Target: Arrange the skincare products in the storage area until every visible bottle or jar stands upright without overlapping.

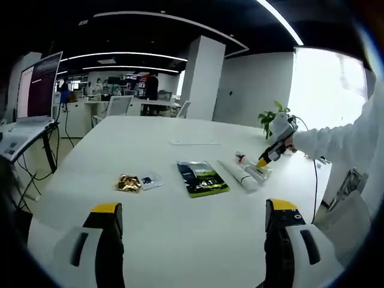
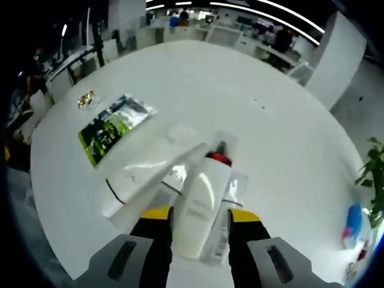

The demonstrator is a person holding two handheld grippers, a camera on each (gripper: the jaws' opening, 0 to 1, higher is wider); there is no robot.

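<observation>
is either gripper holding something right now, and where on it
The right gripper has its jaws around the lower body of a white plastic bottle with a red collar; the left gripper is open, holding nothing.

No text can be read in either view. The green and black packet (image 1: 203,178) carries printing too small to make out, the white bottle (image 2: 203,204) between the right gripper's jaws shows a plain face, and the laptop screen (image 1: 37,85) at the table's edge is a blur

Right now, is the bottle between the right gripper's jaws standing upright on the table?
No, the white bottle lies flat between the right gripper jaws, its red neck pointing away.
</observation>
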